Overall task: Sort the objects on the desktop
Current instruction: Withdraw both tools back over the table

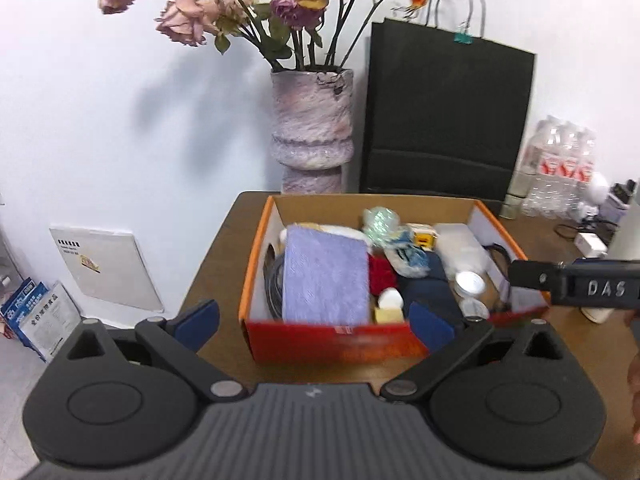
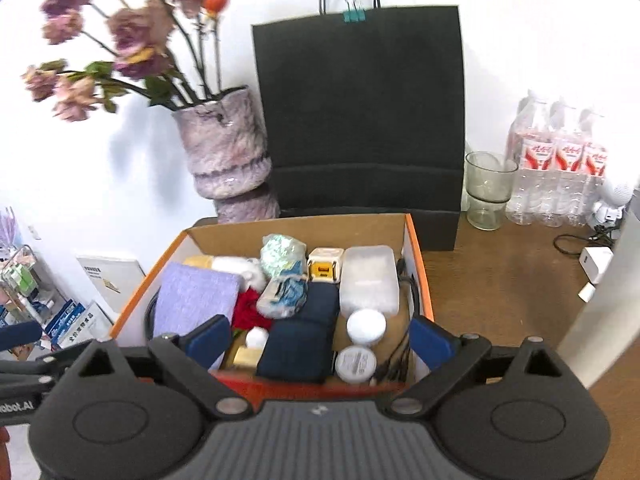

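An orange cardboard box [image 1: 256,264] [image 2: 420,264] stands on the brown table [image 1: 216,248] [image 2: 500,280], packed with objects: a lilac cloth [image 1: 324,276] [image 2: 196,300], a dark blue pouch [image 2: 304,340], a clear plastic case [image 2: 368,280], white round tins [image 2: 366,326], a yellow-white charger [image 2: 325,266]. My left gripper [image 1: 316,324] is open and empty, just in front of the box. My right gripper [image 2: 320,338] is open and empty above the box's near edge; its body shows at the right of the left wrist view [image 1: 576,284].
A purple vase [image 1: 312,128] [image 2: 228,152] of dried flowers and a black paper bag [image 1: 444,120] [image 2: 360,112] stand behind the box. A glass jar [image 2: 488,188], bottled water [image 2: 560,160] and white adapters with cables [image 2: 596,260] are at the right.
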`<action>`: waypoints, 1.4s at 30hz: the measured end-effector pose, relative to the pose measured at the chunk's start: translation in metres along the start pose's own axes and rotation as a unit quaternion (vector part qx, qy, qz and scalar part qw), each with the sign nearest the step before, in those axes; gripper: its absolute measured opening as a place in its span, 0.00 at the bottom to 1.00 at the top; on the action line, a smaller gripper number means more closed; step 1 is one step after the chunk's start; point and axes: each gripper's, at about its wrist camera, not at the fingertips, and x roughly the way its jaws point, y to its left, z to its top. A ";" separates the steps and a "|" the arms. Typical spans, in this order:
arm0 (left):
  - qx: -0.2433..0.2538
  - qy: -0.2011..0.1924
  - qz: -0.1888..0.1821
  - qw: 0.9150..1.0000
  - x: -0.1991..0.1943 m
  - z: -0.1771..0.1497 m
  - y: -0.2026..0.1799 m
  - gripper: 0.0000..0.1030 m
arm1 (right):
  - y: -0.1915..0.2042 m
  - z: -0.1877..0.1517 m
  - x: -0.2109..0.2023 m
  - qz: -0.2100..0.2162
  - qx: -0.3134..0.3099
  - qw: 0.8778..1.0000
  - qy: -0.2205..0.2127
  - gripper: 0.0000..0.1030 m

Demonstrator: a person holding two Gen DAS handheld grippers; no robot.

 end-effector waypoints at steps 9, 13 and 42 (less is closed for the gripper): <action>0.002 0.021 -0.024 0.999 -0.026 -0.090 -0.005 1.00 | 0.007 -0.104 -0.048 -0.028 -0.019 0.999 -0.032 0.94; -0.010 0.018 -0.023 1.000 -0.041 -0.130 -0.008 1.00 | 0.013 -0.149 -0.064 -0.036 -0.046 0.998 -0.028 0.94; 0.003 0.033 0.000 0.999 -0.041 -0.194 -0.011 1.00 | 0.025 -0.225 -0.067 -0.045 -0.062 0.997 0.014 1.00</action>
